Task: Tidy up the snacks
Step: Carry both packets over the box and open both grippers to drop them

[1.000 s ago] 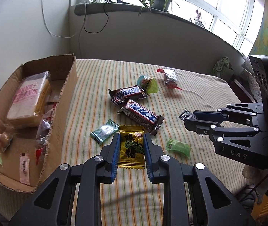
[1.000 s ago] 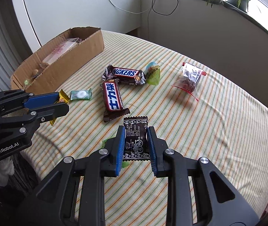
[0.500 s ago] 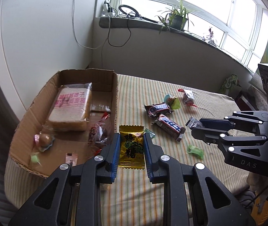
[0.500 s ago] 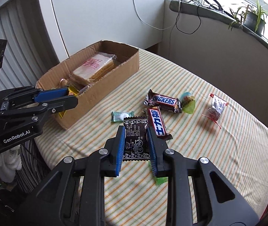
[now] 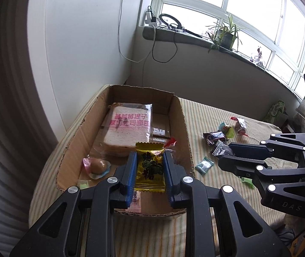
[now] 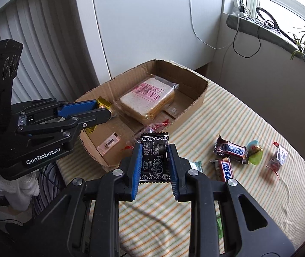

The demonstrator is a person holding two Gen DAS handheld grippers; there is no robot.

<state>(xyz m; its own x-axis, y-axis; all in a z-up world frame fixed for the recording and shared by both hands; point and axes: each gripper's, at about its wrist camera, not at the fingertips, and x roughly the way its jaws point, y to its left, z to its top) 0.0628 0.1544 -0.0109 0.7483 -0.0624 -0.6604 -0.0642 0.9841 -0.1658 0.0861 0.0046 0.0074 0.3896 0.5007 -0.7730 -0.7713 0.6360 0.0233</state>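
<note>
Snacks lie in two groups on the striped table (image 6: 249, 115): some inside a cardboard box (image 5: 180, 115) at its left end, the rest loose on the cloth to the right.

Left tool (image 5: 150, 169) is closed on a yellow packet (image 5: 150, 169), gripping it by both side edges, and hangs over the near end of the box. In the right wrist view the same tool (image 6: 107, 110) shows from the side with the yellow packet (image 6: 104, 105) poking out past its tips, above the box's left wall.

Right tool (image 6: 154, 160) is clamped on a black packet (image 6: 155, 160) with white print, held flat between the blue pads. It hangs just at the near right wall of the box (image 6: 199, 100); whether it is over the box or just outside, I cannot tell. From the left wrist view this tool (image 5: 225, 156) reaches in from the right, with the black packet (image 5: 220, 150) at its tips.

Inside the box lie a wrapped bread slice (image 5: 129, 128) with pink lettering, a small round sweet (image 5: 97, 167) in clear wrap, and a red-ended wrapper (image 5: 170, 142).

Loose on the table are two chocolate bars (image 6: 231, 150), one across the other's end, a green jelly cup (image 6: 254, 152) beside them, a small clear bag (image 6: 278, 156) with red trim further right, and a pale green mint packet (image 5: 204, 165) near the box.
</note>
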